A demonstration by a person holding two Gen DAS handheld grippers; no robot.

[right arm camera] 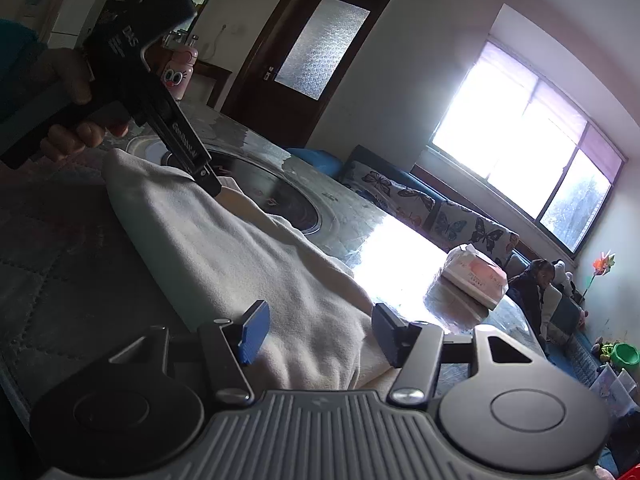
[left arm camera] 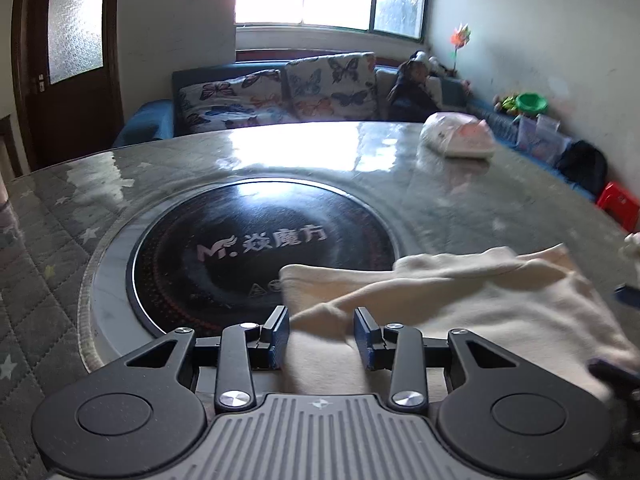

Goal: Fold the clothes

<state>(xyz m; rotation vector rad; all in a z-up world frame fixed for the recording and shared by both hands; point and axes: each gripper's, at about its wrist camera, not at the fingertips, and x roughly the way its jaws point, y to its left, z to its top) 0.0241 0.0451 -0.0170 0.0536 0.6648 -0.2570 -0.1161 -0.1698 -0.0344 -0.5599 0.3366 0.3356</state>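
Note:
A cream-coloured garment lies folded on the table, partly over the black round cooktop. My left gripper is open, its blue pads on either side of a fold of the cloth at the garment's left end. In the right wrist view the same garment stretches away from my right gripper, which is open with the cloth between its pads. The left gripper's black body, held in a hand, touches the garment's far end there.
The table has a quilted grey cover under a glossy sheet. A tissue pack lies at the far right. Behind stand a butterfly-print sofa, a dark door, a red stool and toys.

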